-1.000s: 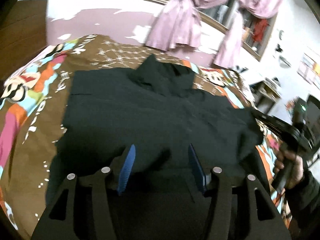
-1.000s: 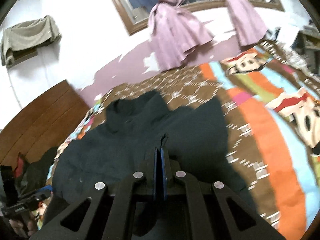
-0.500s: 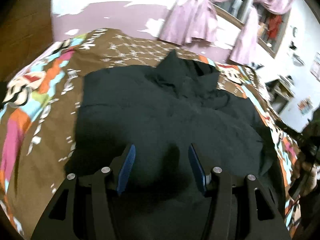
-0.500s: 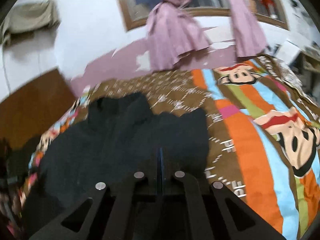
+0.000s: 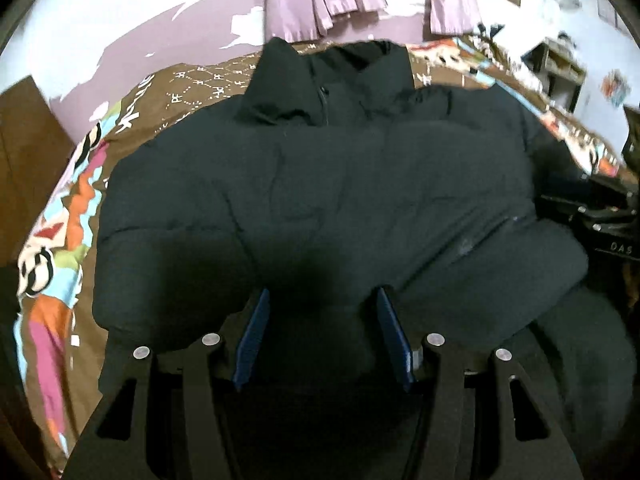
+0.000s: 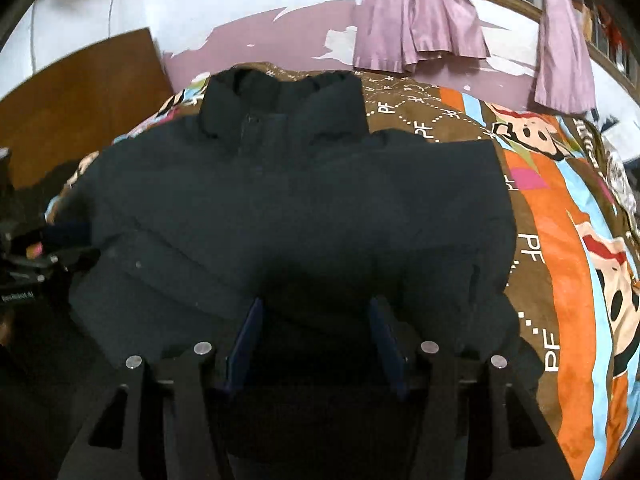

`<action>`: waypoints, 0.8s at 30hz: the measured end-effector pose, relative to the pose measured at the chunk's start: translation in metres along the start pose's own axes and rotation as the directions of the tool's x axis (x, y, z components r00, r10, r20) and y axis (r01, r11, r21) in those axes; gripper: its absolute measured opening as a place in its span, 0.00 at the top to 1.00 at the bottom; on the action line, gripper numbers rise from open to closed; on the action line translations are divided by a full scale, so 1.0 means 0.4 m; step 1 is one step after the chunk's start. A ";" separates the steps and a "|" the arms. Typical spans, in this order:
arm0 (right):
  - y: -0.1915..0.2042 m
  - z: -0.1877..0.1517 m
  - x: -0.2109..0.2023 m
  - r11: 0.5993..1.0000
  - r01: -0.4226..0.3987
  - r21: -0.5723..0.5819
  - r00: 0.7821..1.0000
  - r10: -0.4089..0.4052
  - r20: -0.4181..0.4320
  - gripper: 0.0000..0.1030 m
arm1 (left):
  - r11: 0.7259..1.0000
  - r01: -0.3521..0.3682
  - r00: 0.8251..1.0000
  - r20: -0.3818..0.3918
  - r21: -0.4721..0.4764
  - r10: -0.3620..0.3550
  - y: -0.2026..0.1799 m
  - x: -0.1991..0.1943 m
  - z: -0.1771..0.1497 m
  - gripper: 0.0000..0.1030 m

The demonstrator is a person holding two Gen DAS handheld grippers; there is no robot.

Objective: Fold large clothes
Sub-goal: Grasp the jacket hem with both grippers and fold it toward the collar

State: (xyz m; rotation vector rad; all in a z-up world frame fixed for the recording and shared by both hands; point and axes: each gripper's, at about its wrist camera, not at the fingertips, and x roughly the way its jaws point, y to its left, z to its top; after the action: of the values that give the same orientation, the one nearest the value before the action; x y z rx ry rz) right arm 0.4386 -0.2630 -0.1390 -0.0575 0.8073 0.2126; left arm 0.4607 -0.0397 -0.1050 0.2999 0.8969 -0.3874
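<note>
Right tongs [image 6: 316,336] gape wide above a dark padded jacket [image 6: 296,200] on the patterned bedspread [image 6: 560,240].

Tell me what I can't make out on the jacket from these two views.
- Jacket hem: both views, hidden beneath the left claw and right claw bodies.
- Right sleeve end: left wrist view, dark and blurred near the edge.
- Left sleeve end: right wrist view, lost in shadow.
- Bedspread beneath: covered.

A bulky black padded jacket [image 5: 320,184] [image 6: 288,216] lies spread flat, front up, on the patterned bedspread, its stand-up collar [image 5: 332,80] pointing toward the far wall, zip closed, sleeves folded in over the body
</note>
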 end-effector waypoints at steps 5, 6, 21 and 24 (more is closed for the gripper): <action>-0.008 -0.021 0.022 1.000 -0.021 -0.004 1.000 0.021 0.003 0.48 | 1.000 -0.006 1.000 -0.022 0.021 0.007 -0.007 0.040 -0.027 0.52; -0.011 -0.023 0.025 1.000 -0.028 -0.002 1.000 0.028 0.003 0.48 | 1.000 -0.013 1.000 -0.025 0.027 0.013 -0.010 0.047 -0.028 0.52; 0.001 -0.043 0.034 1.000 -0.018 -0.014 0.999 0.019 0.030 0.47 | 0.999 -0.020 1.000 0.003 0.040 0.020 -0.013 0.057 -0.039 0.52; 0.000 -0.047 0.029 1.000 -0.024 -0.016 0.999 0.025 0.043 0.45 | 1.000 0.006 1.000 0.024 0.020 -0.007 -0.003 0.040 -0.035 0.52</action>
State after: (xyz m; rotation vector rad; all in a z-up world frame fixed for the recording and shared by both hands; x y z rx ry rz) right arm 0.4330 -0.2634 -0.1603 -0.0574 0.7634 0.2427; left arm 0.4593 -0.0382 -0.1261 0.3103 0.8705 -0.4053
